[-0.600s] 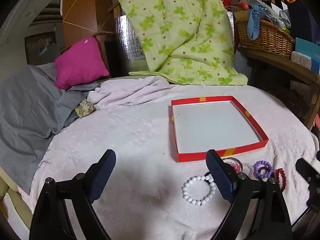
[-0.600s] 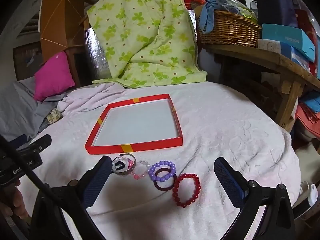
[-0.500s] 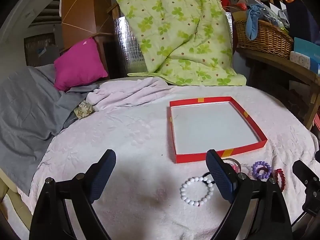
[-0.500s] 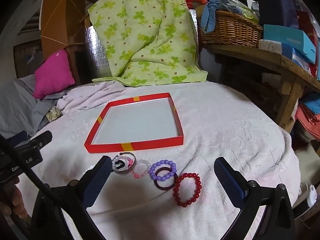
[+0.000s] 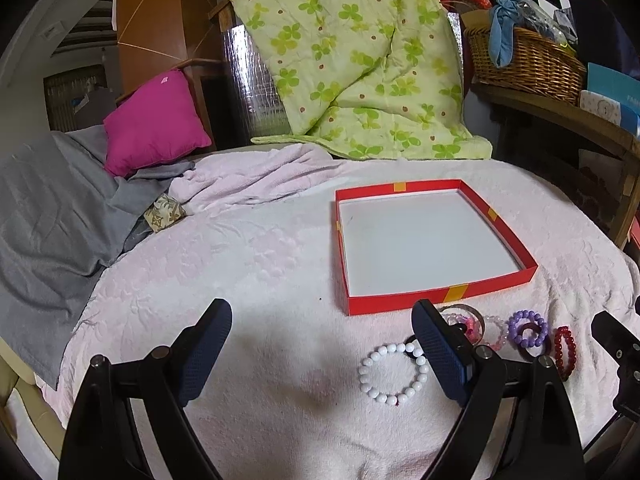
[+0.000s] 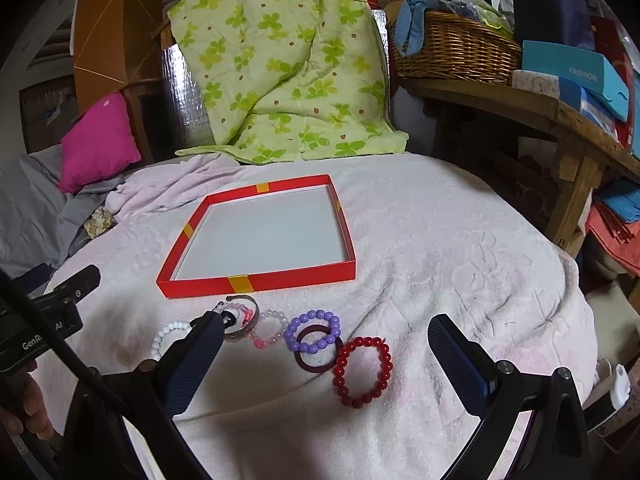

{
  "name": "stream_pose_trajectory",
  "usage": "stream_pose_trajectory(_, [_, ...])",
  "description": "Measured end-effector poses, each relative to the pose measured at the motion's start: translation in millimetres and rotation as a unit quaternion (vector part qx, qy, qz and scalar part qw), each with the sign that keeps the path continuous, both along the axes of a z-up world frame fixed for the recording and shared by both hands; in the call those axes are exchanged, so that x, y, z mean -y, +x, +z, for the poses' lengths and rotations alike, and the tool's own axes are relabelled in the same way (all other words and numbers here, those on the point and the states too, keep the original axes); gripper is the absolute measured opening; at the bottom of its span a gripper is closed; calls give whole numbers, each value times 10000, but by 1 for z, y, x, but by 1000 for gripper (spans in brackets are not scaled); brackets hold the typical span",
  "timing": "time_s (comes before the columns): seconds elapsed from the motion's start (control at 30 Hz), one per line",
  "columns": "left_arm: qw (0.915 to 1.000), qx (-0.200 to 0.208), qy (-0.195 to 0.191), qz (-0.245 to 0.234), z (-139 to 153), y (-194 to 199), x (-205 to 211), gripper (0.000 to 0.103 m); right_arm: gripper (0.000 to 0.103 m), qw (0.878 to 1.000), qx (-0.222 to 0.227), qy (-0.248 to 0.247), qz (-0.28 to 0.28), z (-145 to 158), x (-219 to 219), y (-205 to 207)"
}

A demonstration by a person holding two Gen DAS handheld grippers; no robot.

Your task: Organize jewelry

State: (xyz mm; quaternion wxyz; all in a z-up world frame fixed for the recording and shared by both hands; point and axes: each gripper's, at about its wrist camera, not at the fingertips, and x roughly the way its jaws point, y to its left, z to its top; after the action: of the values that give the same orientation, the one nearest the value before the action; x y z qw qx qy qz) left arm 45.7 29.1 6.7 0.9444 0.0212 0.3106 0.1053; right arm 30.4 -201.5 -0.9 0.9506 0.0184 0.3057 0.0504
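The left gripper [image 5: 322, 354], fingers spread wide, partly hides a white bead bracelet [image 5: 392, 374]. The right gripper [image 6: 326, 364], likewise spread, frames glossy red beads [image 6: 362, 370]; the tangled cluster beyond-left is possibly several bracelets. Ahead lies the red cardboard tray [image 6: 296, 274].

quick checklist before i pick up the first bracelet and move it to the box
1. Left hand-held gripper open and holding nothing: ok.
2. Right hand-held gripper open and holding nothing: ok.
3. Shallow red cardboard box with white floor has nothing in it, ready to receive: ok.
4. White round-bead bracelet lies apart from the others, between the left fingers: ok.
5. Dark red bead bracelet lies between the right fingers; whether it touches the dark maroon ring: cannot tell.
6. Purple bead bracelet overlaps the dark maroon ring, so lifting one may drag the other: not ok.
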Motion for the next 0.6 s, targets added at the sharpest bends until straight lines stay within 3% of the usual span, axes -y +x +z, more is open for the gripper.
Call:
stream_pose_trajectory(0.37, [9999,-129,-54,-56,-9,3,2,92,103,9999,-48,-4,107,-8,-8,6])
stream_pose_trajectory(0.47, [9998,-157,-65,-78,-10,3,2,92,103,9998,119,-89,145,-11,-12,10])
stream_pose_trajectory(0.6, [9998,-177,-70,-88,-12,2,4,92,103,9993,-309,-208,25,-8,-9,5])
